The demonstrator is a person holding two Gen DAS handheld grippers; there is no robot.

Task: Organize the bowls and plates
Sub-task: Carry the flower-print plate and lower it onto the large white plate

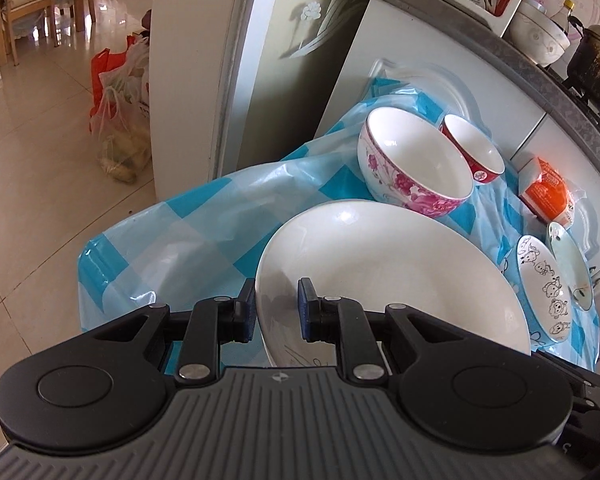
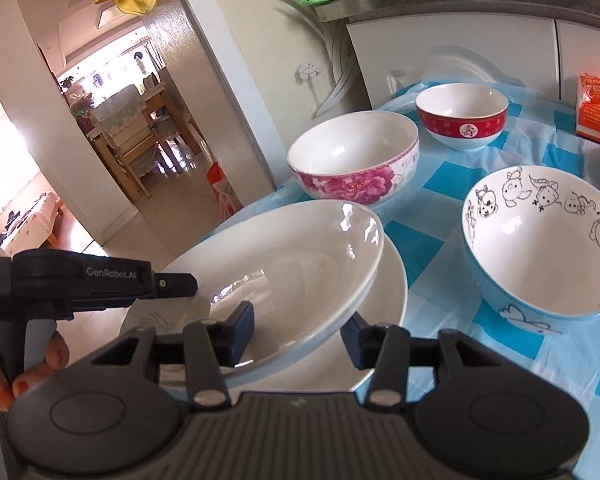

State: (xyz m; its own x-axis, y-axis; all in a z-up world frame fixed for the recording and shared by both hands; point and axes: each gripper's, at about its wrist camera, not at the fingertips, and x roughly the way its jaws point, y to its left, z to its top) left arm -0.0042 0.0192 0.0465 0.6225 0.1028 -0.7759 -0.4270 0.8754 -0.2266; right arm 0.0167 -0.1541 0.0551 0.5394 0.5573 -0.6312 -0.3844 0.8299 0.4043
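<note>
Left wrist view: left hand-held gripper (image 1: pixel 276 311) clenched on rim of lower white plate (image 1: pixel 380 264) on bench (image 1: pixel 188 232). Right hand-held gripper (image 2: pixel 300 334) straddles tilted upper plate (image 2: pixel 300 264) rim; grip unclear.

The orange packet (image 2: pixel 598 110) is cut off by the right edge; the lower plate (image 2: pixel 384 312) lies mostly hidden under the upper plate (image 2: pixel 300 256).

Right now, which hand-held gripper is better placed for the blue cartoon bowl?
Right, probably. The blue cartoon bowl sits just beside the right hand-held gripper; from the left hand-held gripper it lies across the white plate.
</note>
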